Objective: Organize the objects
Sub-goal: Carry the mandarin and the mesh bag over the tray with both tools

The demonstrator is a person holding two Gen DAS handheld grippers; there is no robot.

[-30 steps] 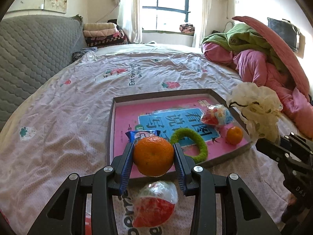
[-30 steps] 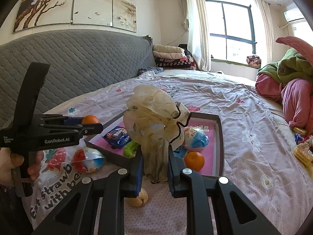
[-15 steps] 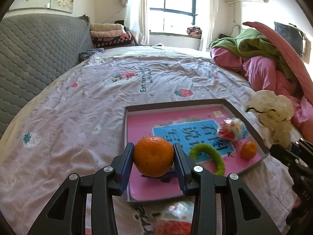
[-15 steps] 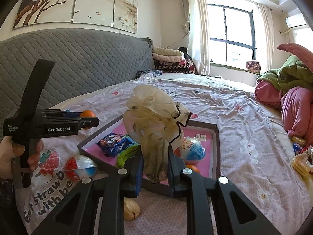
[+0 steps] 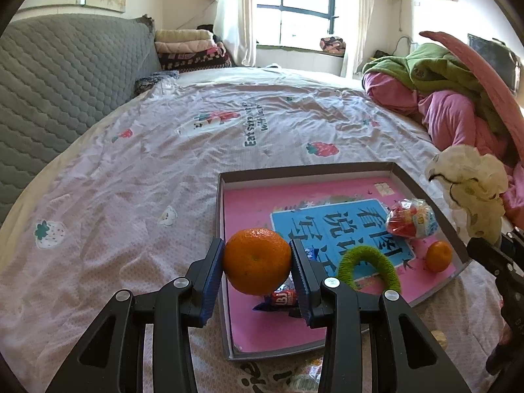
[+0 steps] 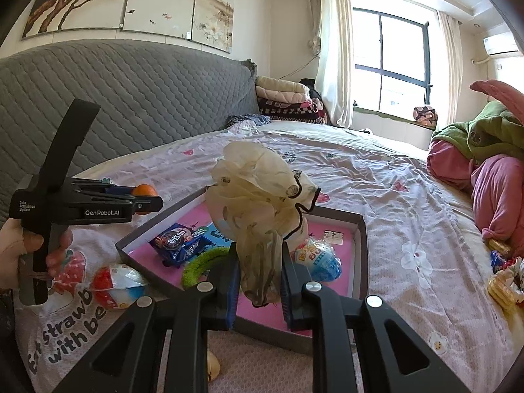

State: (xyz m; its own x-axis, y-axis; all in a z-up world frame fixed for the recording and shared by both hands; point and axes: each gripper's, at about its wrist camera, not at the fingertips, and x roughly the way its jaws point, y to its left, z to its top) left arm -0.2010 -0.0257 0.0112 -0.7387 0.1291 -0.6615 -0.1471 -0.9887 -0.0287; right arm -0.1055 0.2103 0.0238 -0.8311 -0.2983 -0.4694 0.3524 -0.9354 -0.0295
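My left gripper (image 5: 258,262) is shut on an orange (image 5: 257,260) and holds it above the near left corner of a shallow grey tray (image 5: 221,216) with a pink bottom. My right gripper (image 6: 258,273) is shut on a cream frilly scrunchie (image 6: 258,196) and holds it over the tray's near edge (image 6: 271,329). In the tray lie a green fuzzy ring (image 5: 370,263), a small orange (image 5: 439,255), a wrapped toy egg (image 5: 411,217) and a blue snack packet (image 6: 180,244). The left gripper with the orange also shows in the right wrist view (image 6: 144,196).
The tray sits on a bed with a pale strawberry-print sheet (image 5: 147,170). A red-and-blue toy egg (image 6: 116,285) and a small tan object (image 6: 213,365) lie on the sheet by the tray. Snack packets (image 6: 504,278) lie at right. Piled pink and green bedding (image 5: 458,98) fills the far right.
My left gripper has carried the orange forward and left, from before the tray's near edge to over its near left corner. The right gripper has moved closer to the tray with the scrunchie.
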